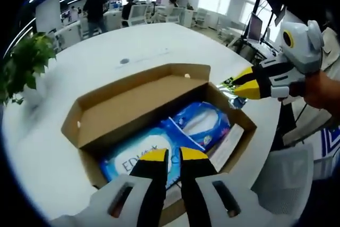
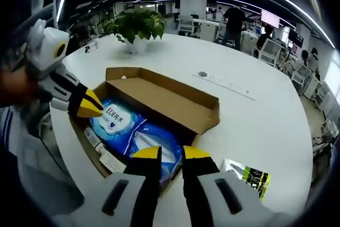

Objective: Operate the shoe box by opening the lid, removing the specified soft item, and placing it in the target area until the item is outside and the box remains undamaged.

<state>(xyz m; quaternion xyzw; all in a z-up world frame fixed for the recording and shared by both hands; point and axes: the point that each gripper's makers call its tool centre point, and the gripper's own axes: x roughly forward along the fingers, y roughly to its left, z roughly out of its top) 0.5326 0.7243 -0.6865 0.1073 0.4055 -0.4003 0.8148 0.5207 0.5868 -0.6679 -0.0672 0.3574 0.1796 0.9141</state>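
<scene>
Fingers of both grippers, left gripper [image 1: 170, 155] and right gripper [image 2: 171, 152], stand slightly apart, empty, above the open shoe box [image 1: 133, 107] holding the blue soft pack [image 1: 183, 134] on the white bench [image 1: 106, 51].

The brown cardboard shoe box [image 1: 159, 118] sits open on the white table, its hinged lid [image 2: 170, 97] standing up along the far side. Inside lie soft blue-and-white plastic packs [image 1: 180, 139] — printed, lying flat, side by side — with a pale paper slip [image 2: 109, 159] along one wall.
</scene>
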